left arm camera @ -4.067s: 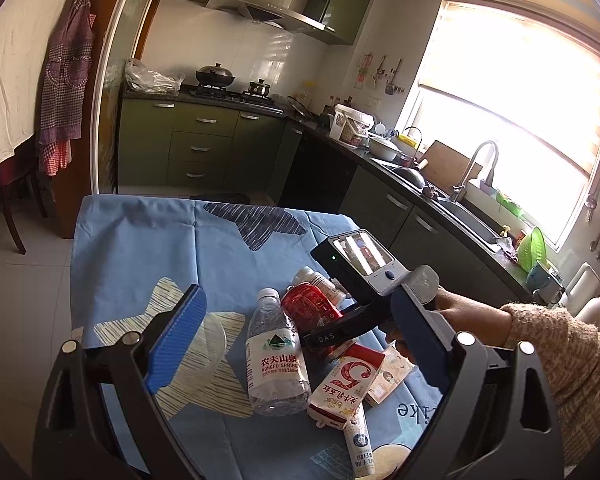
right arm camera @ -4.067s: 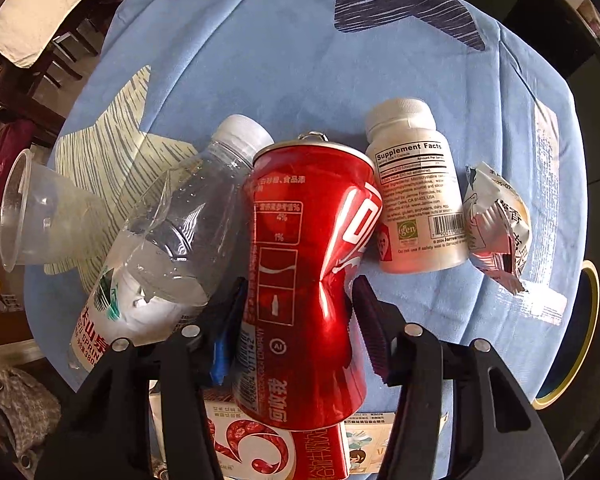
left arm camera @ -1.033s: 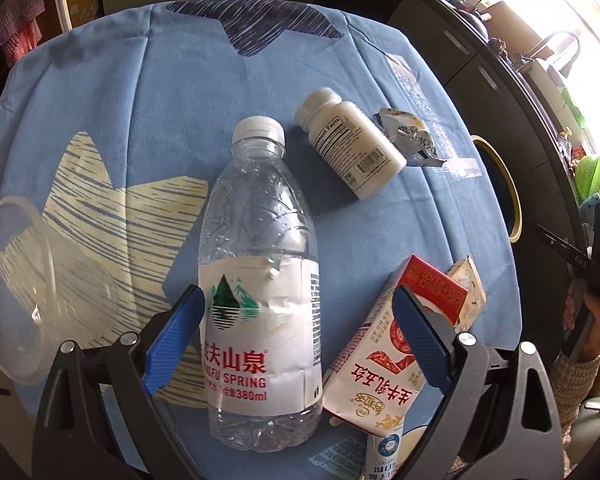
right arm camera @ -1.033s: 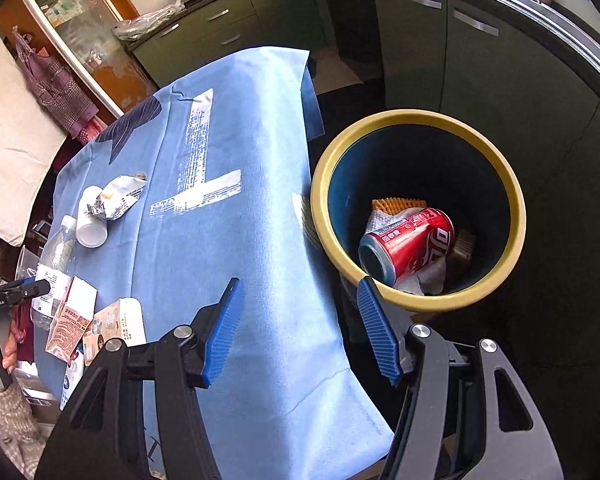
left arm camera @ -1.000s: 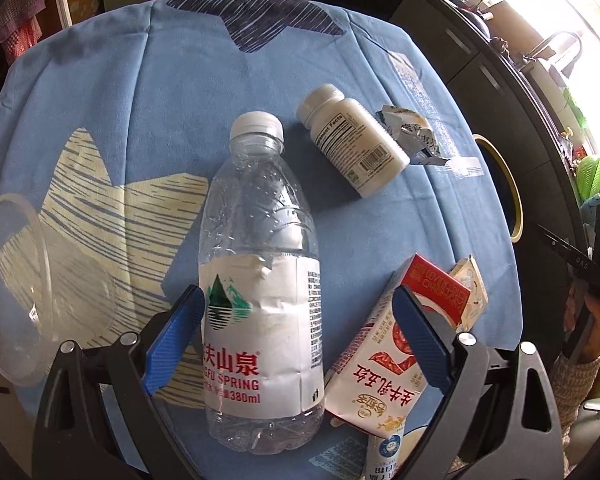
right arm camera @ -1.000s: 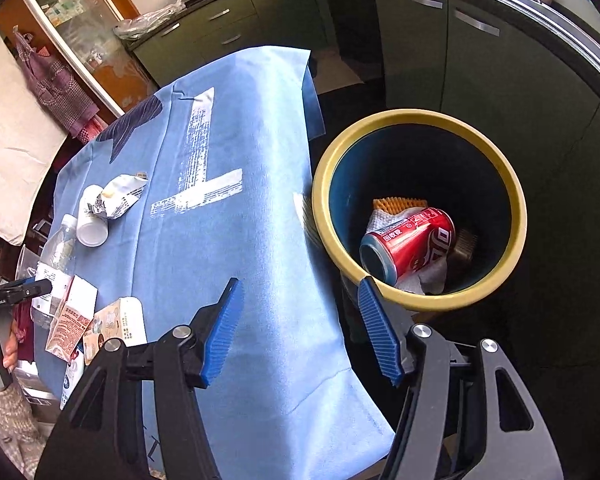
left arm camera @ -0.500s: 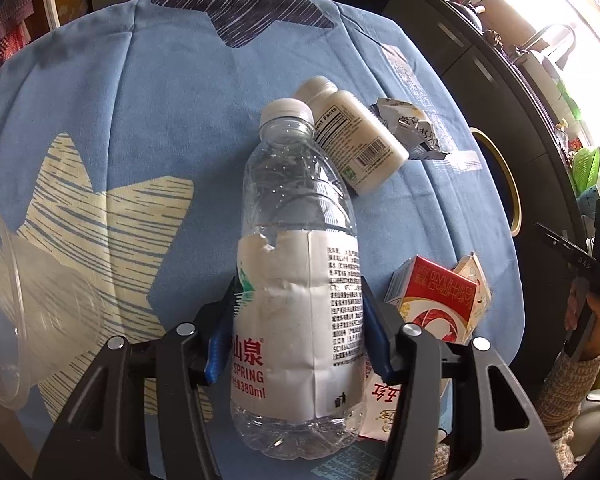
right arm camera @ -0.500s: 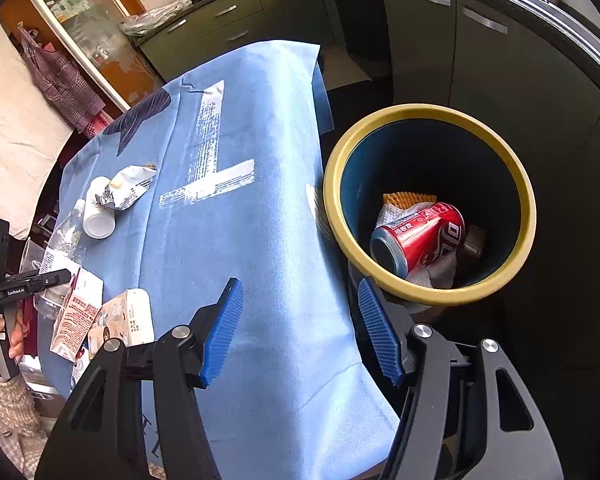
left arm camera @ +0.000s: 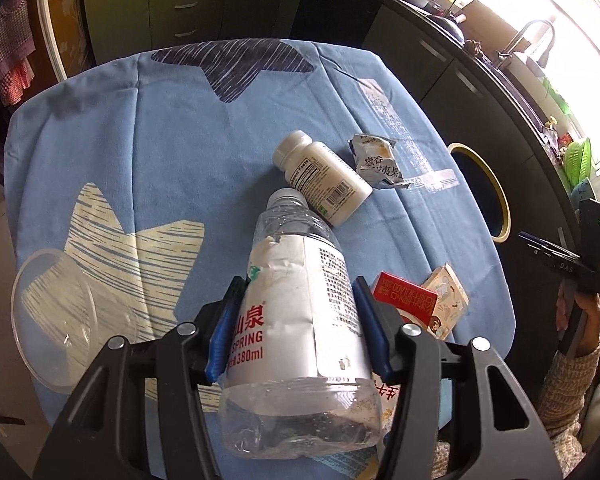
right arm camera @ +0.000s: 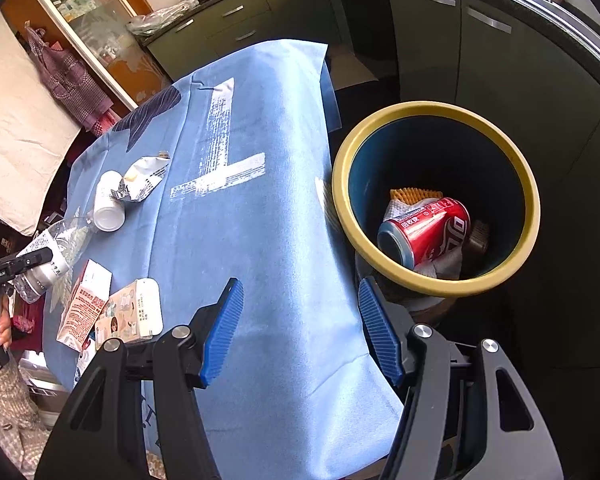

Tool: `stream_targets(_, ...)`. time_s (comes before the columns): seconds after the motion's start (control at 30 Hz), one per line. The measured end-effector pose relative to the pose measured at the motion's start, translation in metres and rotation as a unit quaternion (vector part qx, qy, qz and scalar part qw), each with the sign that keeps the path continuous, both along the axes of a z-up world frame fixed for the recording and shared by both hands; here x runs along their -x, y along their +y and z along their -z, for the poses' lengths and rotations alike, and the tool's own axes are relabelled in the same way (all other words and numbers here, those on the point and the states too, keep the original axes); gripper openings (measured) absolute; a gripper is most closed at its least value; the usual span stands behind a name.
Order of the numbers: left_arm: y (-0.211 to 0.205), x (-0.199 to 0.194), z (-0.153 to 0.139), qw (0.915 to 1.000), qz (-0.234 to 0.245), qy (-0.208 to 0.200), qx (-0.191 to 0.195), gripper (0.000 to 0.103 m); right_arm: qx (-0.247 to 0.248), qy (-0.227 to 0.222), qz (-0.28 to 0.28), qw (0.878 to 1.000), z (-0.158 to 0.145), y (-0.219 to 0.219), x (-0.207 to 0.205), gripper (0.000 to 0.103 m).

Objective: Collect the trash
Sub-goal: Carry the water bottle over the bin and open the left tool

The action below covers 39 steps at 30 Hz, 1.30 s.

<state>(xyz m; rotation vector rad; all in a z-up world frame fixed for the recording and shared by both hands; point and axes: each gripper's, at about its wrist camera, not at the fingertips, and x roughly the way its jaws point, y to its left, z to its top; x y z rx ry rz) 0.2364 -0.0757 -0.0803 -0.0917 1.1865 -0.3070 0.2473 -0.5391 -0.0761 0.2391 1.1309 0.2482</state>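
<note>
Dark green cabinets [left arm camera: 188,8] beneath a bright window [left arm camera: 572,40].

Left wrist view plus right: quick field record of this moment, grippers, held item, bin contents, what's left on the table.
left gripper: blue pads pressed on the clear plastic water bottle with torn white label
right gripper: open, nothing between the pads, beside the bin
bin: yellow-rimmed dark blue trash bin next to the table
bin contents: dented red soda can on white paper scraps
left on blue tablecloth: white pill bottle, crumpled foil wrapper, red-and-white carton, beige small carton, clear plastic cup
</note>
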Motion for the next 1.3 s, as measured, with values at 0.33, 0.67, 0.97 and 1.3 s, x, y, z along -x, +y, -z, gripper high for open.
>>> stream_targets(0.33, -0.019, 0.001, 0.024, 0.9964, 0.049, 0.047, -0.052, 0.052, 0.0, 0.008, -0.008, 1.0, 0.001, 0.003, 0.0, 0.061)
stream_targets(0.67, -0.031, -0.004, 0.045, 0.9797, 0.106, 0.114, -0.126, 0.051, -0.004, 0.018, -0.019, 1.0, 0.002, 0.01, 0.0, 0.065)
stream_targets(0.97, -0.029, -0.018, 0.043, 0.9784, 0.107, 0.129, -0.121, 0.05, -0.009, 0.022, -0.03, 0.999, 0.007, 0.017, 0.0, 0.065)
stream_targets(1.3, -0.022, -0.007, 0.005, 0.9848, 0.115, 0.084, -0.1, 0.05, -0.017, 0.02, -0.026, 0.999, 0.005, 0.011, 0.005, 0.065)
